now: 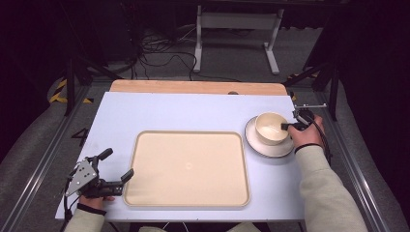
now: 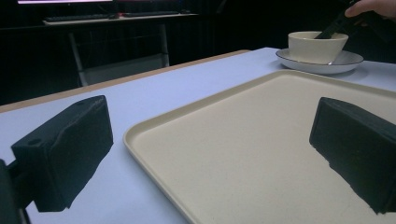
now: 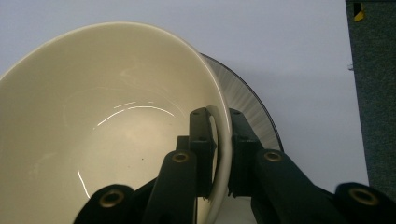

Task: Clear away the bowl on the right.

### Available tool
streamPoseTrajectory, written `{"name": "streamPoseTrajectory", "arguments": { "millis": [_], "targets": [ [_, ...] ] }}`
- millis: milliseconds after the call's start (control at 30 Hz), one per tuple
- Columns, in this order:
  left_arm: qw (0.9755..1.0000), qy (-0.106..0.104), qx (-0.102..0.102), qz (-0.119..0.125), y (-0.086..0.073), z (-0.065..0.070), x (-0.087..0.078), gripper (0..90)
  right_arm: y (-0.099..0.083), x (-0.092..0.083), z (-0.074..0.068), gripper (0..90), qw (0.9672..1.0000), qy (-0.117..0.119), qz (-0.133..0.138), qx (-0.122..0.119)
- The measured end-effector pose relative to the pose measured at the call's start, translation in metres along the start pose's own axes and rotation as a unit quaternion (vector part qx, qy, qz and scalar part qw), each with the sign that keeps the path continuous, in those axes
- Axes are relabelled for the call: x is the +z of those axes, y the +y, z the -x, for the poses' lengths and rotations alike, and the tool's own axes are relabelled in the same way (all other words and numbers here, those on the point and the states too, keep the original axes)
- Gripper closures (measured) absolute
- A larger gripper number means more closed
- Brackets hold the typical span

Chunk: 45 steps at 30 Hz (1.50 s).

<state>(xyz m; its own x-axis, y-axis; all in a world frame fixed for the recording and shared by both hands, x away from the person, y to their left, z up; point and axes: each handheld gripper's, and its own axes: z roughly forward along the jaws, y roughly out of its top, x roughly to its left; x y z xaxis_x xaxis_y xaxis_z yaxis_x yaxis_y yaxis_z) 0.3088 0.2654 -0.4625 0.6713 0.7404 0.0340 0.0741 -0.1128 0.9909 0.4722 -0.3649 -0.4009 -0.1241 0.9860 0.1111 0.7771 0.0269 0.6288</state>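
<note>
Closest to us is the left gripper (image 1: 116, 167), parked just off the near-left corner of the tray (image 1: 145, 193) with its jaws spread wide and nothing between them. The tray takes up the middle of the table (image 1: 159, 111) and has nothing on it yet. Off the tray's far-right corner sits the cream bowl (image 1: 269, 126) on a dark-rimmed saucer (image 1: 256, 142), and that's where we're busy: the right gripper (image 3: 223, 154) has its jaws clamped on the bowl's rim (image 3: 223, 140), one inside the wall and one outside. So the grab looks done, but the bowl seems not lifted off the saucer yet. Our guess is the lift and the carry over to the tray are what's left.
</note>
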Motion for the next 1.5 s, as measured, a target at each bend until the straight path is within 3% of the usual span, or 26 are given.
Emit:
{"name": "streamPoseTrajectory", "arguments": {
  "millis": [167, 533, 667, 933, 1500],
  "targets": [
    [1.0, 0.0, 0.0, 0.0, 0.0, 0.0, 0.0, 0.2, 0.001, -0.003, -0.003, 83.3, 0.9999, 0.006, 0.006, 0.013],
    [1.0, -0.001, 0.0, -0.001, 0.0, 0.0, 0.0, 0.2, 0.003, -0.012, -0.01, 82.9, 0.9999, 0.008, 0.01, 0.008],
    [1.0, -0.001, 0.0, -0.001, 0.0, 0.0, 0.0, 0.2, 0.006, -0.02, -0.008, 82.9, 0.9994, 0.023, 0.019, 0.015],
    [1.0, -0.001, -0.001, -0.001, 0.0, 0.0, 0.0, 0.2, 0.012, -0.034, -0.009, 82.8, 0.9993, 0.029, 0.011, 0.02],
    [1.0, -0.001, -0.001, -0.001, 0.0, 0.0, 0.0, 0.2, 0.025, -0.061, -0.027, 82.8, 0.9991, 0.038, 0.007, 0.018]
  ]
}}
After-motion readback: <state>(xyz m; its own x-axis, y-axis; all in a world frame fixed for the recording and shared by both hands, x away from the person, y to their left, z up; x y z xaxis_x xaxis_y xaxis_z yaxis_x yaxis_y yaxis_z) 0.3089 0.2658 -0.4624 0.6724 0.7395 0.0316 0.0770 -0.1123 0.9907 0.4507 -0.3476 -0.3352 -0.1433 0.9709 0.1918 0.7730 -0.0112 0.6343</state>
